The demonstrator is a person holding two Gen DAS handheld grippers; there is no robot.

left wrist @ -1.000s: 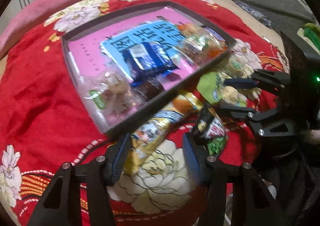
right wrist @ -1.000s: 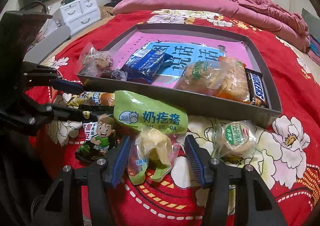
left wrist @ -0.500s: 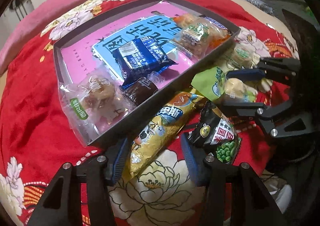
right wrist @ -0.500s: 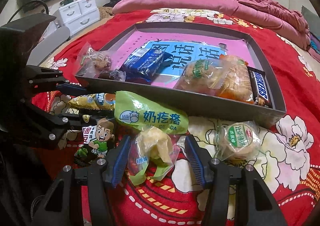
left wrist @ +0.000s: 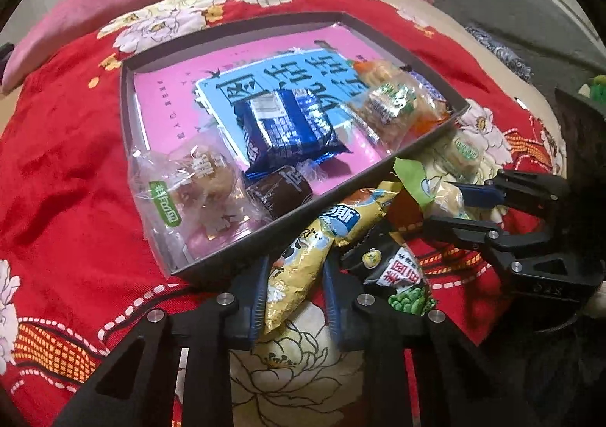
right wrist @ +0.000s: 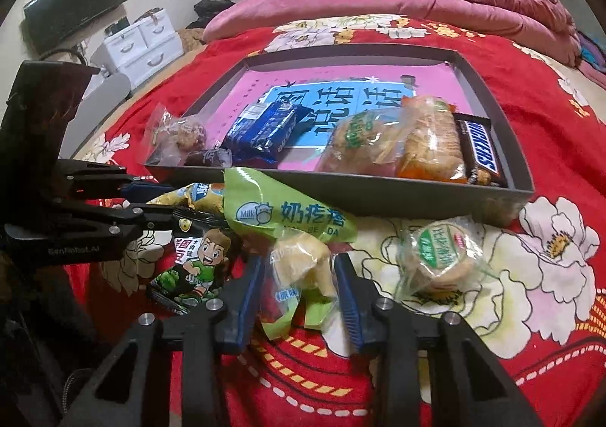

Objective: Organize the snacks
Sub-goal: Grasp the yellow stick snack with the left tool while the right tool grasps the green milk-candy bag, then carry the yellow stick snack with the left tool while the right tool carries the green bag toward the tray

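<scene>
A dark grey tray (left wrist: 235, 29) (right wrist: 378, 200) with a pink floor lies on the red flowered bedspread. In front of it lies a long yellow snack packet (left wrist: 299, 271) (right wrist: 197, 196). My left gripper (left wrist: 295, 290) (right wrist: 166, 201) is closing on it, and both blue pads touch its sides. My right gripper (right wrist: 299, 287) (left wrist: 454, 209) is closing too. Its pads touch a small clear-and-green bag (right wrist: 299, 268) (left wrist: 449, 200) holding a pale lump. That bag sits just below a green milk-snack bag (right wrist: 288, 211).
Inside the tray are a blue packet (left wrist: 288, 128), a clear pastry bag (left wrist: 193, 188), a brown sweet (left wrist: 280, 192), a bread bag (right wrist: 394, 139) and a Snickers bar (right wrist: 479, 150). A black cartoon packet (right wrist: 193, 268) and a round wrapped cake (right wrist: 443, 249) lie loose on the bedspread.
Both pairs of jaws have narrowed from wide apart until they touch the packets between them. The left wrist view has tilted a little; neither packet has left the bedspread.
</scene>
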